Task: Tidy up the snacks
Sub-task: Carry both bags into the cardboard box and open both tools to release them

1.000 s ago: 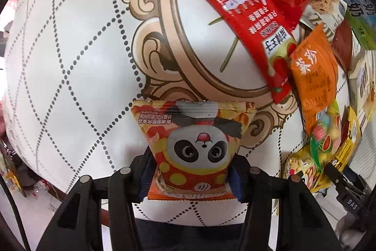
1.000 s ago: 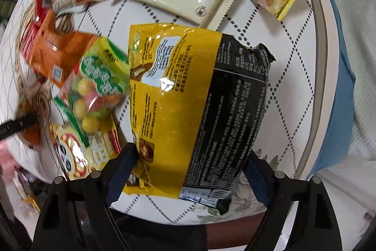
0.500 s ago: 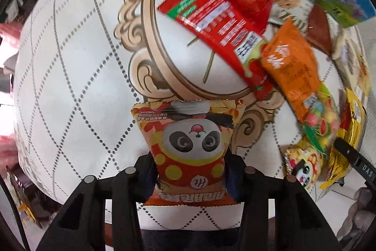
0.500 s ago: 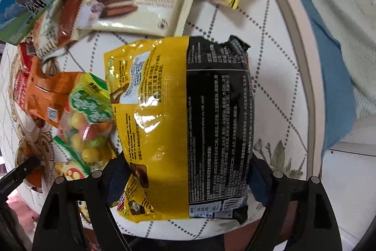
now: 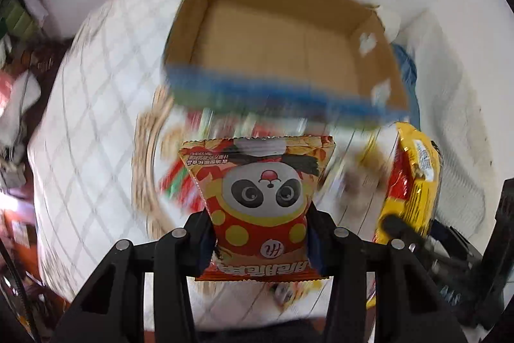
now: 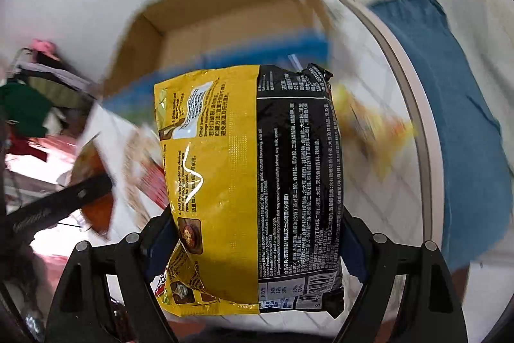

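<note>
My left gripper [image 5: 260,233] is shut on a red-and-orange panda snack packet [image 5: 260,198] and holds it up above the table. My right gripper [image 6: 253,233] is shut on a large yellow-and-black noodle packet [image 6: 250,176], also lifted; it shows in the left wrist view [image 5: 414,176] at the right. An open cardboard box [image 5: 279,44] with a blue-printed front wall stands at the far side of the table, its inside bare; it also shows in the right wrist view [image 6: 225,24]. Loose snack packets [image 5: 199,176] lie blurred on the table below.
The round table has a white quilted cloth [image 5: 93,105] with a gold ornament. A blue cloth [image 6: 456,105] lies off the table's right rim. Clutter [image 6: 29,105] sits at the far left beyond the table. A white wall is behind the box.
Both grippers have lifted and tilted up with their packets. The view has swung from the snack pile on the table to the open cardboard box at the back.
</note>
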`<state>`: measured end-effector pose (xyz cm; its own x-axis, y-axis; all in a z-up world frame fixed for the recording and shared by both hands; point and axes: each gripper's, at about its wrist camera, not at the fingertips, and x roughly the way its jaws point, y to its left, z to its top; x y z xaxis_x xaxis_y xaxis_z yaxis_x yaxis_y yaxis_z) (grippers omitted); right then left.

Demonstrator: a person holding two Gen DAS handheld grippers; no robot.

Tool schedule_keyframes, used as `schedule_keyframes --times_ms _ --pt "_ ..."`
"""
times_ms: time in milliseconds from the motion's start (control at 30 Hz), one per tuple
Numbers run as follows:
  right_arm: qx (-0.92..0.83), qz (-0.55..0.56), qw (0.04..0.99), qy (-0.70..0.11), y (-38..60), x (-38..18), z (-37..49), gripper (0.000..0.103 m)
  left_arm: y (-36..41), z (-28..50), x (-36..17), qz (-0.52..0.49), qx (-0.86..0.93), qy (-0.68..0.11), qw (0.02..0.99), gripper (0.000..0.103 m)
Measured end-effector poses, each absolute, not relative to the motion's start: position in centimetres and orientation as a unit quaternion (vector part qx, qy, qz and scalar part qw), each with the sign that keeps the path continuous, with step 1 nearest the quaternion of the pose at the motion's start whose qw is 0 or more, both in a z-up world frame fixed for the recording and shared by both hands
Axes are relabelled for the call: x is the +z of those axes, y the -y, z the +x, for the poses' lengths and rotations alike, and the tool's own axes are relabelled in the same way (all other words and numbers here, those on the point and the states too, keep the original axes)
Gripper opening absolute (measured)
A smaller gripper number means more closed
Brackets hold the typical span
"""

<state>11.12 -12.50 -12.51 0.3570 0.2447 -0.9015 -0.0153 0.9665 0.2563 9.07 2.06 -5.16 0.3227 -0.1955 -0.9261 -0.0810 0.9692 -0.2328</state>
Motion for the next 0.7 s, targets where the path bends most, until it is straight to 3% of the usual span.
schedule_keyframes --times_ms 233,400,533,700 --pt "0.1 0.085 0.836 -0.532 11.8 -9.8 22.2 0.087 0.8 26.3 -6.5 -0.134 -0.023 -0.571 0.81 0.044" --pt "0.098 0.071 0.819 -0.561 11.5 -13.9 31.9 0.087 -0.2 37.0 -11.5 -0.128 -0.009 -0.595 0.793 0.044" --pt "0.09 0.059 0.803 -0.586 11.7 -17.8 39.2 0.087 0.5 40.7 -13.2 -0.111 -0.005 -0.614 0.781 0.044" --pt "0.085 0.061 0.794 -0.599 11.8 -20.5 42.5 0.087 0.8 43.8 -15.4 -0.101 -0.005 -0.633 0.767 0.044"
